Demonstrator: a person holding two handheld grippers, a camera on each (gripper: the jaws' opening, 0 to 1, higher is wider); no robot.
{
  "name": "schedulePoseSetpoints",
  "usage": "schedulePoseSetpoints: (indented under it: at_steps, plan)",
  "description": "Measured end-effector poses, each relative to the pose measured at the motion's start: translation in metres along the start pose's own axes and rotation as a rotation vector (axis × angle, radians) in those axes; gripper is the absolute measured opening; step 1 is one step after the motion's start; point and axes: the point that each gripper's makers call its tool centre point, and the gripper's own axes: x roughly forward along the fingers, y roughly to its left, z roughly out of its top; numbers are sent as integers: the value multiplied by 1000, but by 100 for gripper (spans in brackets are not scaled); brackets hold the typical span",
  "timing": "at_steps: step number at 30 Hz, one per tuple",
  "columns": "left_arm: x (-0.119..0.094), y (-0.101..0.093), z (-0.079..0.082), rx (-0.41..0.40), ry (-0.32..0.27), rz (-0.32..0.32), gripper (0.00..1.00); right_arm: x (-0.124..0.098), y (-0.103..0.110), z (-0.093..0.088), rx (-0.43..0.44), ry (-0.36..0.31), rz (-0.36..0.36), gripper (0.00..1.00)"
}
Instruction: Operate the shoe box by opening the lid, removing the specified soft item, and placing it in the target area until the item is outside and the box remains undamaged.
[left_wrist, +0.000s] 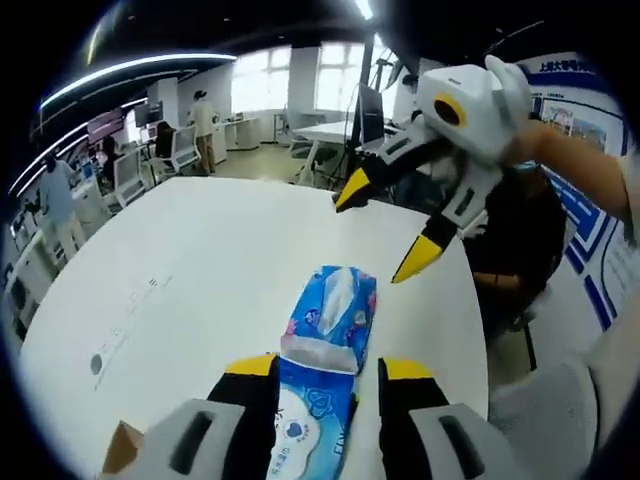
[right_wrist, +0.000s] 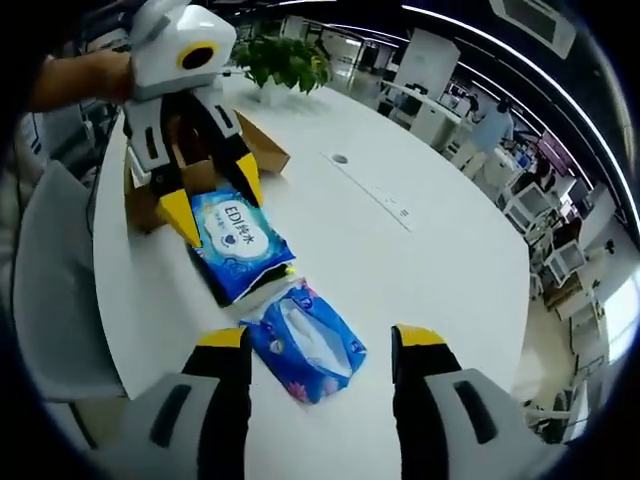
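Two tissue packs (right_wrist: 303, 342) (right_wrist: 238, 244) on the table (right_wrist: 420, 260) — one open shoe box (right_wrist: 205, 165) behind.

open-plan office: desks (right_wrist: 440, 120), monitor (left_wrist: 368, 112), strip lights (left_wrist: 130, 68) (w/ plant (right_wrist: 285, 60))

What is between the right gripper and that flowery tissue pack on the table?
Nothing visible. The flowery tissue pack lies on the white table just ahead of the right gripper, whose jaws stand open. The blue wipes pack lies beyond it, between the left gripper's jaws.
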Motion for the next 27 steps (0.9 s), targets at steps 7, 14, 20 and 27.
schedulePoseSetpoints:
  at_steps: [7,14,20,27]
  plan:
    - [-32,-5,-2,-10,-49,27,61,-14,14,15,17,-44,-12,62]
    - [-72,5,-2,-9,-100,108,84,-22,39,31,42,-76,48,71]
    - [-112,15,-10,-70,-163,159,92,-21,55,47,48,-108,81,77]
    - [-151,25,-33,-111,-166,216,98,-17,74,67,51,-136,135,82]
